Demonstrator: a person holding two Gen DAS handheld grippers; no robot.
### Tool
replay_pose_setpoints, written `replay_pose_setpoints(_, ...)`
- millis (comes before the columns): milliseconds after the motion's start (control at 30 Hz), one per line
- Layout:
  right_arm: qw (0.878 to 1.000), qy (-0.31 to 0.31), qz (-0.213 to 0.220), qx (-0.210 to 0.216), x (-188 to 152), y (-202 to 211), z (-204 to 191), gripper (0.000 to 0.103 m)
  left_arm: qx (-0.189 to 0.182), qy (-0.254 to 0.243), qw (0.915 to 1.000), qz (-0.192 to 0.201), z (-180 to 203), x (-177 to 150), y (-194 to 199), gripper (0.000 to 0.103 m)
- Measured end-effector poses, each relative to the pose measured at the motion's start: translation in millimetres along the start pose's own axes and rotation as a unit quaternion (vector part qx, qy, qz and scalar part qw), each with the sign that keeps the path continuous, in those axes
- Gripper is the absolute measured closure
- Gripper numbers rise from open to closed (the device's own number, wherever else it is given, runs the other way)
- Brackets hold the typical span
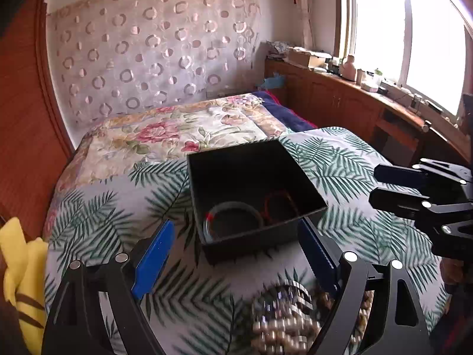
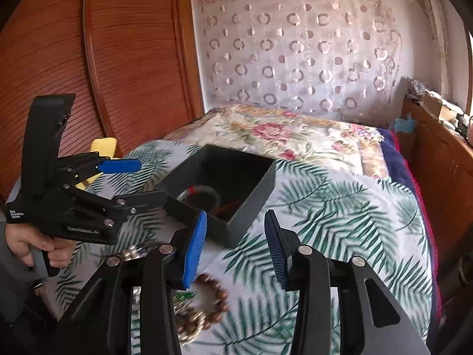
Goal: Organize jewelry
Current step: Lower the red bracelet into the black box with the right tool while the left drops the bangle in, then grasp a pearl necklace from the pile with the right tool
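A black open box [image 1: 307,186] sits on the leaf-print bedspread; it also shows in the right wrist view [image 2: 254,198]. Inside lie a dark bangle [image 1: 233,207] and a red bracelet [image 1: 279,198]. My left gripper [image 1: 236,251] is open and empty, its fingers on either side of the box's near wall. A pile of bead bracelets and a metal watch [image 1: 283,310] lies just below it. My right gripper [image 2: 233,245] is open and empty, near the box's corner, above a brown bead bracelet [image 2: 215,298]. The left gripper also shows in the right wrist view [image 2: 147,186].
A floral quilt [image 1: 177,130] covers the far bed. A yellow cloth [image 1: 23,281] lies at the left edge. A wooden cabinet [image 1: 354,100] with clutter runs under the window at right. A wooden wardrobe [image 2: 103,59] stands at left.
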State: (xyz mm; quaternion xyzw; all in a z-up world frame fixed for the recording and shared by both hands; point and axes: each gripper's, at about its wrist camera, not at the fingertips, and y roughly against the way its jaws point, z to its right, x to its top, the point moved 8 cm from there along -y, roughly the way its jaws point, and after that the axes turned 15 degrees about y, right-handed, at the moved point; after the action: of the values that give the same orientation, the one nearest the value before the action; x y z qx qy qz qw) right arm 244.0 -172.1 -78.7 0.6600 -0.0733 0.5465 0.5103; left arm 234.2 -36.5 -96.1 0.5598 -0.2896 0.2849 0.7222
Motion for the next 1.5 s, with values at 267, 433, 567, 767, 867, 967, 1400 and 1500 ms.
replay_pose_setpoints(267,0.998,0.015,-0.009,0.054,-11,-3,-51,0.06,-0.005,0.038,0.9991,0.019,-26,-25,38,0.01)
replay_pose_setpoints(433,0.996,0.028,-0.018,0.08,-12,-11,-79,0.06,-0.001,0.049,0.9985,0.023,-39,-41,55,0.01)
replay_pose_setpoints(567,0.994,0.04,-0.03,0.101,-13,-21,-100,0.067,0.001,0.056,0.9981,0.025,-49,-49,64,0.01)
replay_pose_setpoints(767,0.99,0.063,-0.051,0.117,-16,-37,-121,0.073,0.005,0.064,0.9976,0.024,-63,-61,74,0.01)
replay_pose_setpoints(867,0.989,0.066,-0.062,0.116,-19,-46,-122,0.073,0.009,0.064,0.9976,0.024,-67,-66,76,0.01)
replay_pose_setpoints(967,0.988,0.067,-0.074,0.118,-20,-54,-121,0.073,0.017,0.063,0.9975,0.027,-72,-70,77,0.01)
replay_pose_setpoints(1400,0.984,0.086,-0.09,0.125,-24,-61,-127,0.075,0.015,0.073,0.9967,0.031,-77,-72,82,0.01)
replay_pose_setpoints(1500,0.985,0.091,-0.088,0.119,-24,-58,-129,0.077,0.015,0.074,0.9967,0.031,-77,-72,83,0.01)
